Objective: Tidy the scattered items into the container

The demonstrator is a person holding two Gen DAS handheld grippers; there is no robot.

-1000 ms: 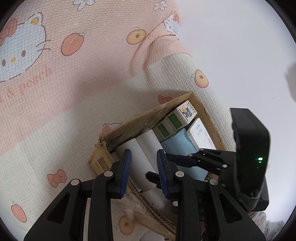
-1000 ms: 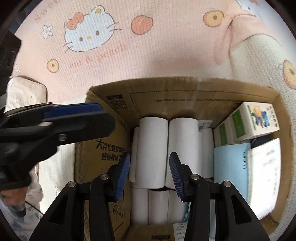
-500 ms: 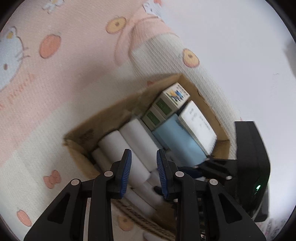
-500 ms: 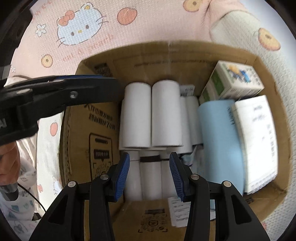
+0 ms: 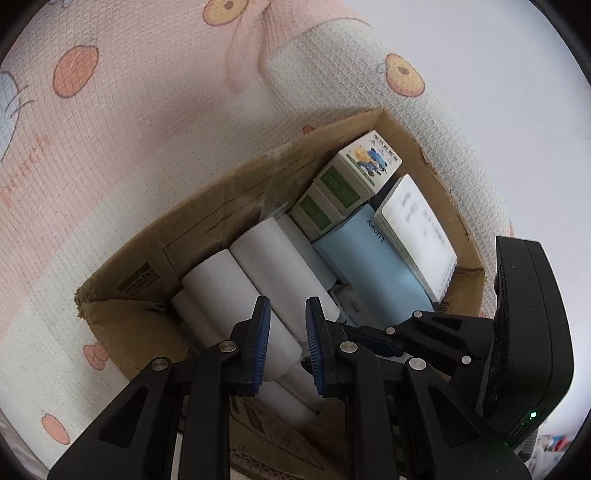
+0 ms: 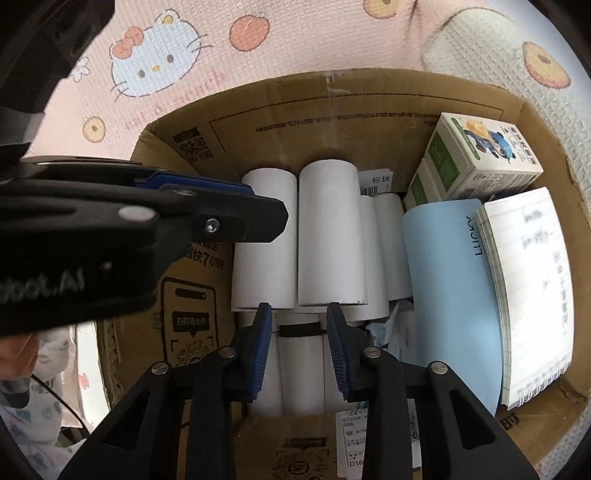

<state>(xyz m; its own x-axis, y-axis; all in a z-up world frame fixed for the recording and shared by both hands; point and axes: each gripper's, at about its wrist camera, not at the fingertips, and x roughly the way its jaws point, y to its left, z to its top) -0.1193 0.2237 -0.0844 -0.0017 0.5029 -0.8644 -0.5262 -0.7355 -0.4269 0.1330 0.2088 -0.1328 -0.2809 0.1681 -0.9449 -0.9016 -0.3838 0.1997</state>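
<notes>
1. An open brown cardboard box (image 6: 332,107) sits on a pink and cream waffle-weave blanket printed with cartoon cats and oranges (image 6: 258,33).
2. White paper rolls (image 6: 328,236) lie side by side in stacked layers along the box's left half; one roll (image 6: 301,328) in the lower layer wears a dark band.
3. Two white-and-green cartons (image 6: 480,158) fill the box's far right corner, the top one showing a cartoon figure.
4. A pale blue booklet marked LUCKY (image 6: 450,295) leans against a white spiral-bound notebook (image 6: 528,295) by the right wall.
5. The left gripper (image 5: 287,341) hovers above the rolls, its blue-padded fingers slightly apart, empty.
6. The right gripper (image 6: 299,350) hangs over the banded roll, jaws apart, gripping nothing.
</notes>
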